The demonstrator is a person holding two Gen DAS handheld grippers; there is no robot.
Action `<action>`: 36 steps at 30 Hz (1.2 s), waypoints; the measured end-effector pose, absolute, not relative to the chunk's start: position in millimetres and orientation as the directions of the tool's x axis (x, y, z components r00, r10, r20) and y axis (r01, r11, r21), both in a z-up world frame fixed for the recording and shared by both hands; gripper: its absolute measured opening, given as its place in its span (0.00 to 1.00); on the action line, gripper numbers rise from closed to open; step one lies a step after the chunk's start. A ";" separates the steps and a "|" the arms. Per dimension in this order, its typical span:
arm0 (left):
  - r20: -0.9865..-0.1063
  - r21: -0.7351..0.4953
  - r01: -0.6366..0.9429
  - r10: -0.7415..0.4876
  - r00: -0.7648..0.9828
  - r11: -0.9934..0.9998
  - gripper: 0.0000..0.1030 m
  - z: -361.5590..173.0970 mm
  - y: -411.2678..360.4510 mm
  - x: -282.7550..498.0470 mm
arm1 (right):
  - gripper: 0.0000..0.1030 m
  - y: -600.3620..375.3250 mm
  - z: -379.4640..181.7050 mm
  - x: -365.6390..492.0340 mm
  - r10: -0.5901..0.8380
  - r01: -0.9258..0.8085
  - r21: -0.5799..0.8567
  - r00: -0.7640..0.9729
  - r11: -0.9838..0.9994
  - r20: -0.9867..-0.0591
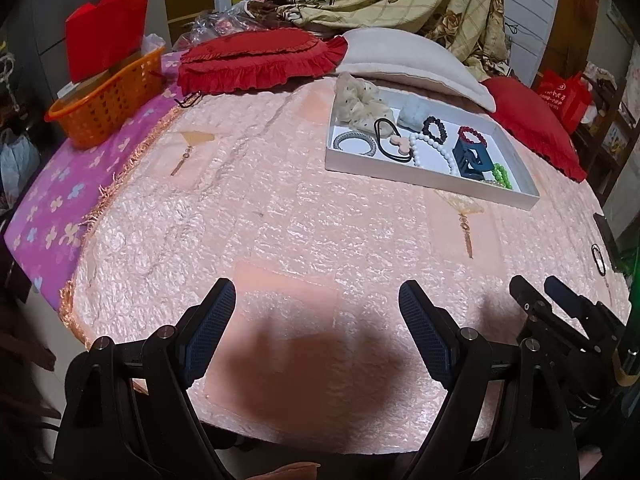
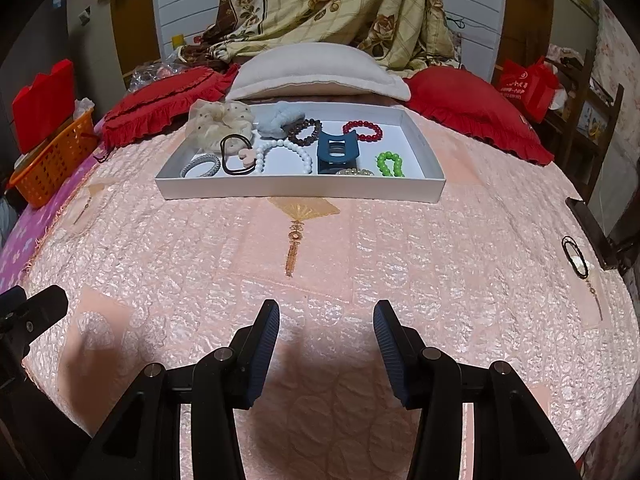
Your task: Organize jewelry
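A white tray [image 2: 224,190] of beaded bracelets and hair ties sits at upper centre of the pink bedspread [image 2: 360,248]. A black hair tie [image 2: 575,257] lies at right. Left gripper [image 1: 316,300] and right gripper [image 2: 326,318] hover, jaws apart, holding nothing.

A shallow white tray [image 2: 300,190] lay flat on the bed, well ahead of the right claw [image 2: 326,334], holding bead bracelets, scrunchies, hair ties and a blue hair clip [image 2: 337,152]. A black hair tie [image 2: 575,258] lay far right of that claw.
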State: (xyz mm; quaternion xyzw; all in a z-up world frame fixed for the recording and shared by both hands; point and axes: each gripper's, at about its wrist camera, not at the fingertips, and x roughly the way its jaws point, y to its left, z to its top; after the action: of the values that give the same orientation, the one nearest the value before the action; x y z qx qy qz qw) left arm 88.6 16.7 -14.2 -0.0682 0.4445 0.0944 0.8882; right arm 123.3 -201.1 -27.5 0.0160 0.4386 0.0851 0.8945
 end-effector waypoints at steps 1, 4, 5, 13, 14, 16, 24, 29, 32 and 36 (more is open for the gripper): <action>-0.800 -0.030 -0.230 0.115 0.588 0.973 0.82 -14.2 16.3 88.6 | 0.46 -201.6 -27.3 123.9 0.165 -0.136 0.104 0.601 0.985 -0.782; -0.796 -0.006 -0.231 0.135 0.590 0.973 0.82 -15.7 14.7 88.8 | 0.46 -205.8 -27.2 126.1 0.159 -0.126 0.103 0.601 0.987 -0.783; -0.795 0.001 -0.230 0.140 0.590 0.973 0.82 -16.6 14.2 88.7 | 0.46 -207.3 -27.1 126.6 0.156 -0.124 0.102 0.602 0.987 -0.783; -0.808 0.041 -0.205 0.153 0.569 0.978 0.82 -28.4 6.9 90.0 | 0.46 -224.7 -24.2 125.9 0.153 -0.097 0.118 0.605 0.988 -0.781; -0.810 0.041 -0.201 0.151 0.567 0.979 0.82 -28.6 5.3 89.9 | 0.46 -226.6 -23.7 125.8 0.154 -0.094 0.122 0.607 0.988 -0.780; -0.811 0.039 -0.194 0.145 0.567 0.980 0.82 -28.4 1.4 89.5 | 0.46 -231.5 -21.9 125.8 0.159 -0.087 0.134 0.610 0.987 -0.776; -0.796 0.051 -0.145 0.128 0.592 0.988 0.82 -21.1 -23.1 87.1 | 0.48 -245.6 -20.4 125.6 0.166 -0.069 0.159 0.625 0.985 -0.763; -0.801 0.049 -0.117 0.109 0.589 0.992 0.82 -20.4 -36.2 89.3 | 0.49 -258.3 -26.1 127.6 0.177 -0.042 0.192 0.618 0.980 -0.766; -0.809 0.044 -0.118 0.105 0.578 0.992 0.82 -22.5 -38.1 92.0 | 0.49 -264.1 -28.3 129.2 0.180 -0.025 0.209 0.614 0.978 -0.768; -0.815 0.042 -0.118 0.103 0.570 0.992 0.82 -26.2 -39.5 93.3 | 0.50 -264.8 -30.9 129.3 0.180 -0.025 0.208 0.608 0.978 -0.773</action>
State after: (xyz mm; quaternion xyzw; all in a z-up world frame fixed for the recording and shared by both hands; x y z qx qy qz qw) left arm 93.3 -39.5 -26.2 -0.0084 0.4593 0.0624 0.8861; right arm 129.3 -264.8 -30.9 0.0886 0.4388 0.0573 0.8924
